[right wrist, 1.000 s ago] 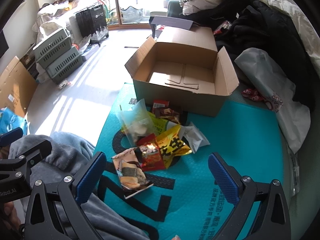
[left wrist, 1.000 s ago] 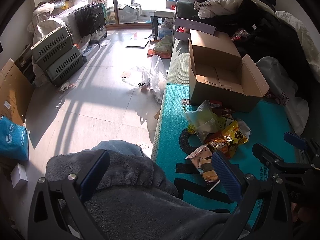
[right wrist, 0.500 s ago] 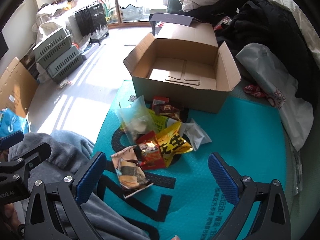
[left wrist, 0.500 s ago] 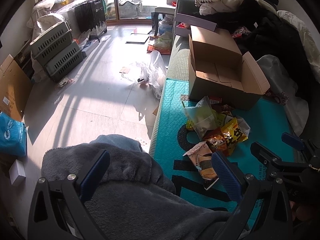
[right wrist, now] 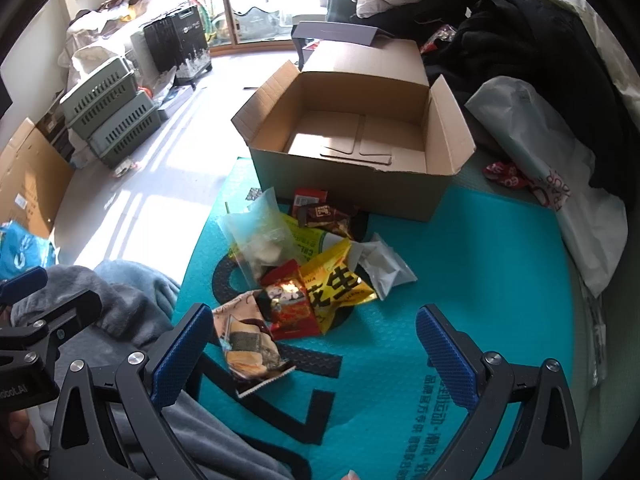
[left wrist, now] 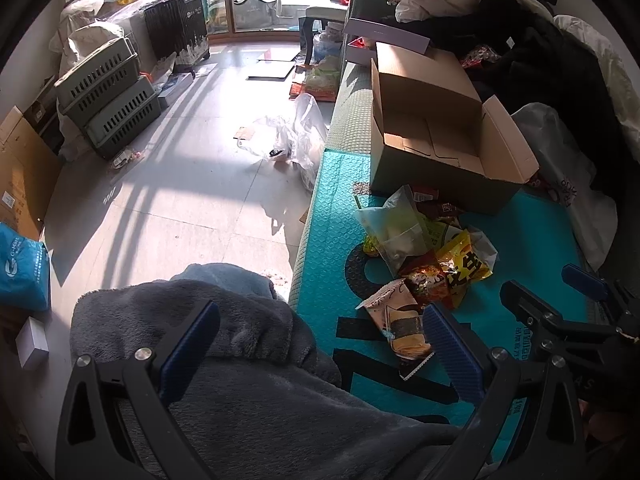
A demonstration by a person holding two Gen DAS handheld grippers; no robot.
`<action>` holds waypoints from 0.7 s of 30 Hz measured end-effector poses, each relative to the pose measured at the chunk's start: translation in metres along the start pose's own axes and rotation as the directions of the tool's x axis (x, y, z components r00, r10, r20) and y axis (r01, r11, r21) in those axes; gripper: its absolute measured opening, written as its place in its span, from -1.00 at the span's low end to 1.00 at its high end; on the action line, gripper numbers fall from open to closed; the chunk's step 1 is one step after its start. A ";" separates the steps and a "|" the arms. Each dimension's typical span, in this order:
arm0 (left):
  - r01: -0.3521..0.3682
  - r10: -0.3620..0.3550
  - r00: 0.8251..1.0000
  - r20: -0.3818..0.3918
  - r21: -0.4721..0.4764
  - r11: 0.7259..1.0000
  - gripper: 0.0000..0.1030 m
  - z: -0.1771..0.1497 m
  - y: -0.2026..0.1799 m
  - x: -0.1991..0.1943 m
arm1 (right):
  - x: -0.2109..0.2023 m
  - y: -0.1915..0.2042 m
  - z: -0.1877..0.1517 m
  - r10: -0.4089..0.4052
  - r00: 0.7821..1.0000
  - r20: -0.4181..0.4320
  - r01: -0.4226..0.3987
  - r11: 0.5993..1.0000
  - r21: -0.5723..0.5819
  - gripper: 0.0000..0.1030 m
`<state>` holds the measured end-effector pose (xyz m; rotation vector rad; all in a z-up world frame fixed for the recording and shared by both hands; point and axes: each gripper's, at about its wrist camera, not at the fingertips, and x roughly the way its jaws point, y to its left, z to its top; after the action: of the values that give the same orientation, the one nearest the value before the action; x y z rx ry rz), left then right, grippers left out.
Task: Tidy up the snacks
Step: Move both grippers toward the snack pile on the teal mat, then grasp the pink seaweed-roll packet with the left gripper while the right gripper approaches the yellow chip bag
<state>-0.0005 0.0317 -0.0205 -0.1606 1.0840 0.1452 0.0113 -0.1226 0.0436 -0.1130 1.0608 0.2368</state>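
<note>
A pile of snack packets lies on a teal mat (right wrist: 480, 300): a yellow bag (right wrist: 340, 284), a red packet (right wrist: 290, 308), a clear pouch (right wrist: 260, 240), a white packet (right wrist: 386, 266), a brown one (right wrist: 324, 216), and a pinkish packet (right wrist: 244, 340) nearest me. Behind them stands an open, empty cardboard box (right wrist: 356, 140). My right gripper (right wrist: 316, 356) is open, low over the mat, just short of the pile. My left gripper (left wrist: 316, 348) is open above a grey fleece-covered lap (left wrist: 240, 360), with the pinkish packet (left wrist: 400, 320) beside its right finger.
Dark clothes (right wrist: 520, 40) and a white plastic bag (right wrist: 552, 168) crowd the right side. Left of the mat is tiled floor (left wrist: 180, 180) with plastic bags (left wrist: 296, 140), stacked green crates (left wrist: 108, 96) and a blue bag (left wrist: 22, 268).
Both grippers have drifted slightly forward toward the snack pile and box. Both stay open; nothing has been picked up.
</note>
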 end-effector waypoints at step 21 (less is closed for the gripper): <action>0.047 -0.047 0.983 -0.178 -0.003 0.999 1.00 -0.005 -0.041 0.060 | 0.023 -0.046 -0.011 -0.034 0.998 -0.050 0.037 0.997 0.064 0.99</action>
<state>0.0303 -0.0071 -0.0735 -0.2005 1.2572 0.0882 0.0236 -0.1665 0.0174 -0.0792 1.1128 0.1679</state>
